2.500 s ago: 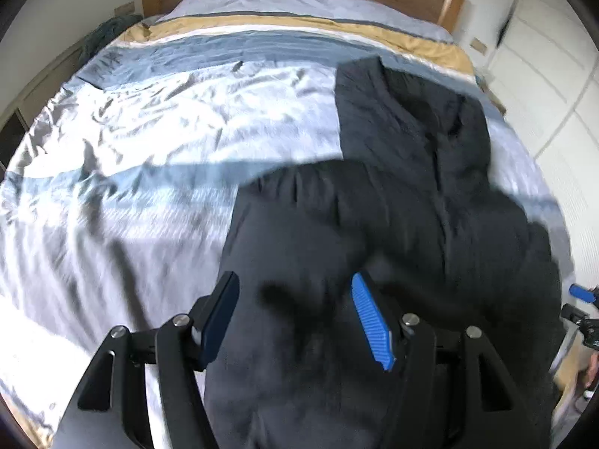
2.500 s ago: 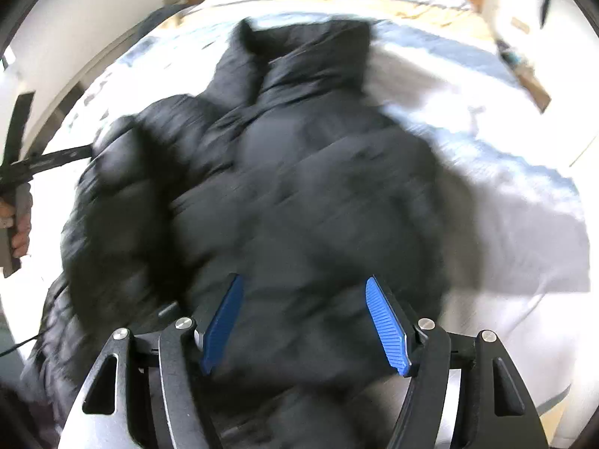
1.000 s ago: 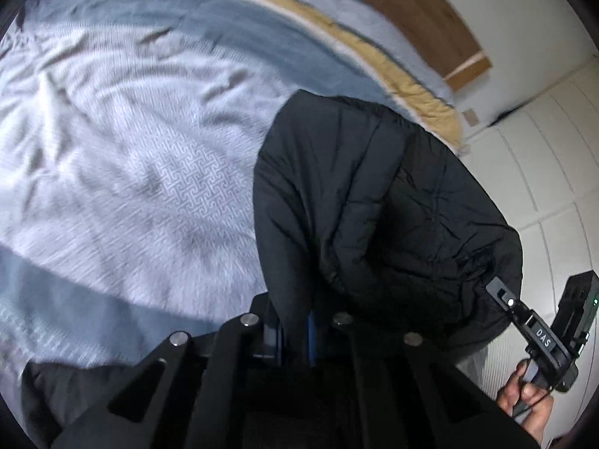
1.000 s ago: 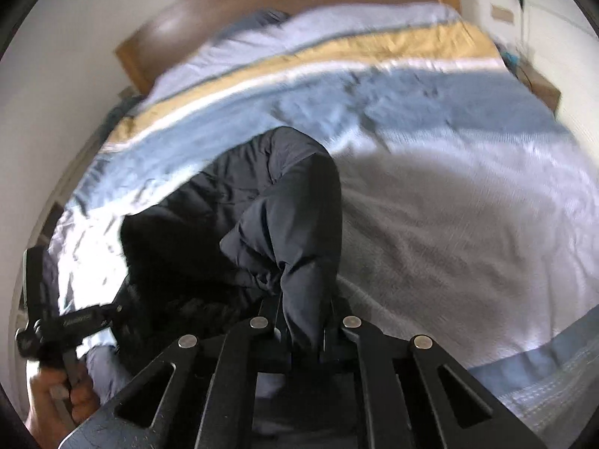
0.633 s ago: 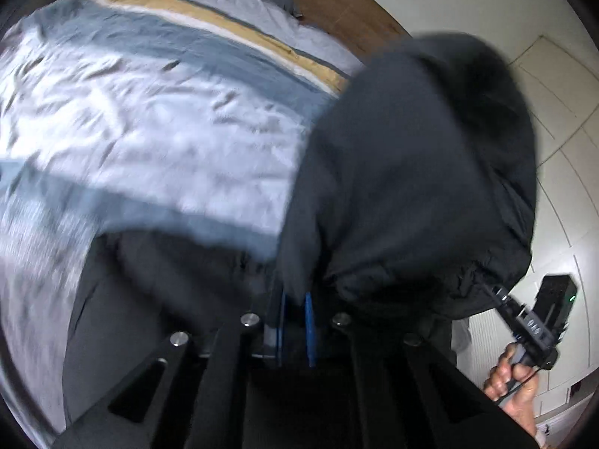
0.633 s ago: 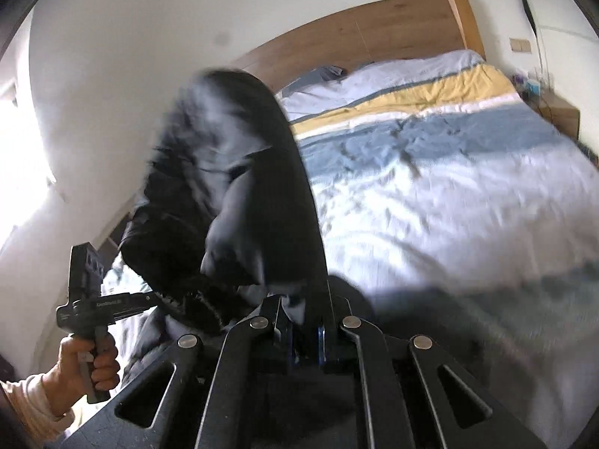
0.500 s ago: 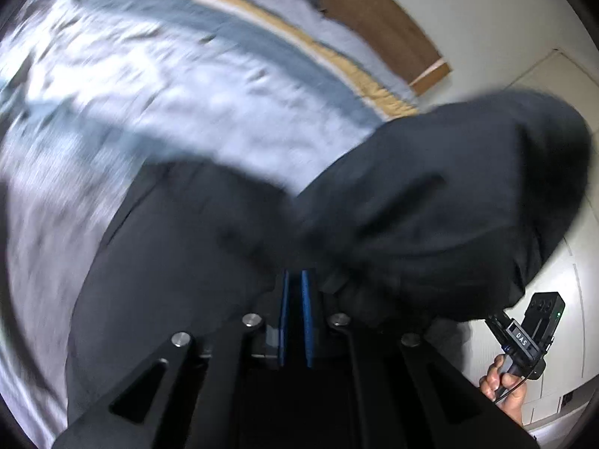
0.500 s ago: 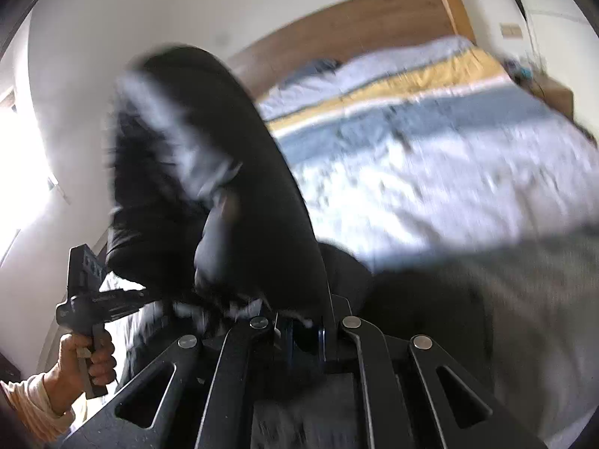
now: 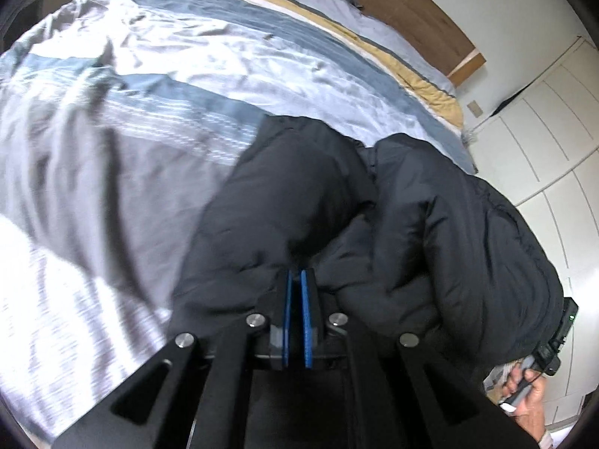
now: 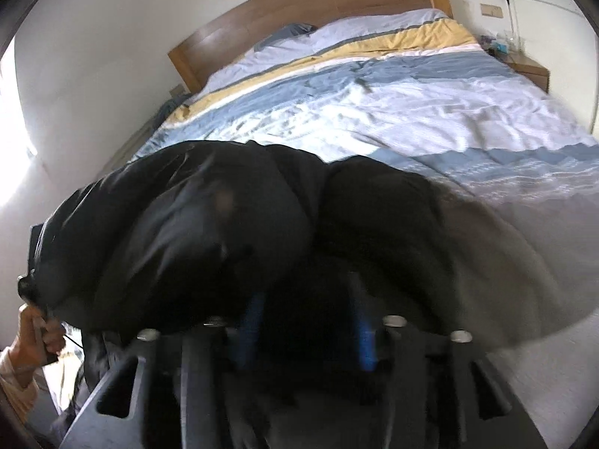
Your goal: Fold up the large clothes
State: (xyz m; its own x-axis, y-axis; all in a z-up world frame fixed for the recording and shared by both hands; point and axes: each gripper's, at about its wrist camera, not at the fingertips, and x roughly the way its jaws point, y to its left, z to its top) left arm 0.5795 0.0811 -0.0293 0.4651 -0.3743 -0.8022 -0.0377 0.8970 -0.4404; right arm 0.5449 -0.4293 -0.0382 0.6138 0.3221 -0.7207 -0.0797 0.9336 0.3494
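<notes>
My left gripper (image 9: 295, 314): blue pads pressed together, fabric pinch not visible. My right gripper (image 10: 305, 333): pads spread apart, blurred. Bulky black padded jacket (image 9: 393, 224) bunched against both grippers, on striped blue-white-yellow duvet (image 9: 187, 86). Wooden headboard (image 10: 307, 11) beyond jacket.

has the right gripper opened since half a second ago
Yes. The right gripper was clamped on the black jacket; now its blue pads stand apart, jacket lying on the bed.
</notes>
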